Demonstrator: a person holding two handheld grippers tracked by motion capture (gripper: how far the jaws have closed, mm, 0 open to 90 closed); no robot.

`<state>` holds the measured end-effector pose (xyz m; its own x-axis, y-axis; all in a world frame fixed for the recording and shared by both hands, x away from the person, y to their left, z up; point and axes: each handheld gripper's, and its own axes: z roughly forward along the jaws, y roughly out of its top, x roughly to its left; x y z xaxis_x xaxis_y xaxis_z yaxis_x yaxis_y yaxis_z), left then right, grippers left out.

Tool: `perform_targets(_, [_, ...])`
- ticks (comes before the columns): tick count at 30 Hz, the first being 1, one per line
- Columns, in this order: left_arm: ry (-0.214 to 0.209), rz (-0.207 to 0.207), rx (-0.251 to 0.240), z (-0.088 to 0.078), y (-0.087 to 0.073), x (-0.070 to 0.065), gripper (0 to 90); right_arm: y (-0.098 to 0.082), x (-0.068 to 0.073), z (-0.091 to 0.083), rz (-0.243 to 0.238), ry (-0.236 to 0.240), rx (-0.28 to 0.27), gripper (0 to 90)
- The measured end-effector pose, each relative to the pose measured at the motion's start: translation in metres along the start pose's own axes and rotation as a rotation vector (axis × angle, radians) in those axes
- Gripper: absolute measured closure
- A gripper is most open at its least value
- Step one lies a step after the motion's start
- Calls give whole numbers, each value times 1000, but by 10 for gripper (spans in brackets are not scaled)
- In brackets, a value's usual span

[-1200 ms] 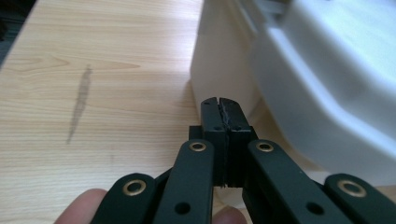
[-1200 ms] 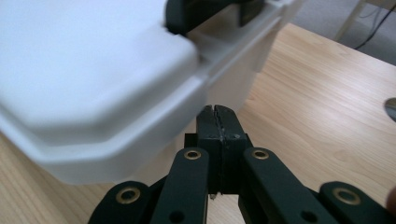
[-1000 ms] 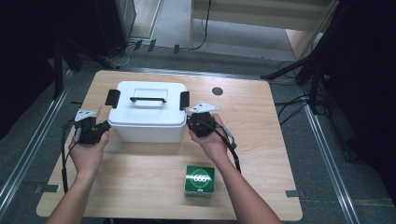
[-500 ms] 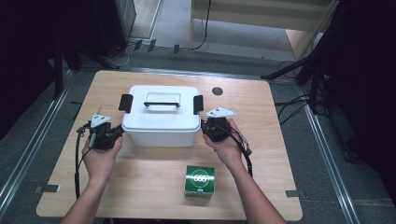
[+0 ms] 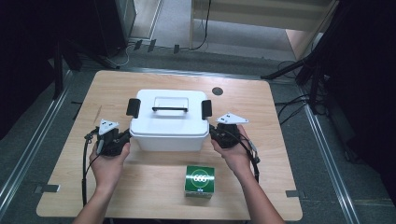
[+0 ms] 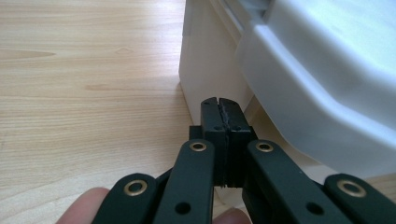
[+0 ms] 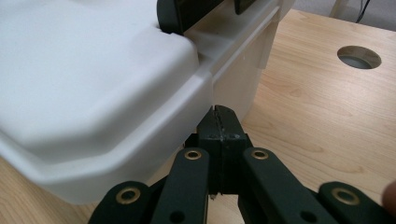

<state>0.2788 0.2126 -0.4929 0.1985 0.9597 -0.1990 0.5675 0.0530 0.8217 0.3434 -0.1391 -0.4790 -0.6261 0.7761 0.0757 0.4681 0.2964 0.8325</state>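
Grippers are placed either side of the white lidded box [image 5: 169, 122] at table [image 5: 280, 140] centre. Left gripper [image 5: 125, 136], jaws pressed together, is tucked under the box's left rim. Right gripper [image 5: 214, 134], jaws likewise closed on nothing, is set under its right rim.

Bright tabletop, dark surroundings, blurred foregrounds

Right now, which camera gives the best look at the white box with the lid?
The high view: the whole white lidded box shows there, with its top handle and both black side latches. The left gripper view gives just a near corner of wall and lid rim; the right gripper view a blurred lid edge and one latch.
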Motion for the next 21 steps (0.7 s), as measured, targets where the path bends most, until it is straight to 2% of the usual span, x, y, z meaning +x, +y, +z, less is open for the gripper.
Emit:
perform_targets(7, [-2, 4, -12, -2, -3, -4, 900, -4, -3, -7, 1, -2, -11, 883])
perform_targets(8, [6, 6, -26, -5, -4, -4, 900, -4, -3, -7, 1, -2, -11, 883])
perform_targets(10, [30, 21, -38, -9, -7, -2, 794, -6, -4, -12, -63, -74, -26, 735])
perform_targets(12, [56, 39, -54, -14, -11, 3, 724, -8, -8, -15, -89, -85, -34, 666])
perform_targets(14, [89, 45, -54, -19, -15, 8, 598, -11, -17, -19, -113, -109, -39, 577])
perform_targets(17, [87, -15, -59, -30, -23, 20, 428, -15, -28, -26, -147, -105, -58, 531])
perform_targets(18, [98, -42, -58, -35, -29, 25, 361, -15, -30, -30, -152, -114, -35, 542])
perform_targets(19, [102, -62, -65, -38, -34, 30, 281, -15, -34, -35, -141, -131, 13, 484])
perform_targets(21, [112, -70, -69, -45, -43, 39, 174, -15, -38, -42, -135, -120, 31, 405])
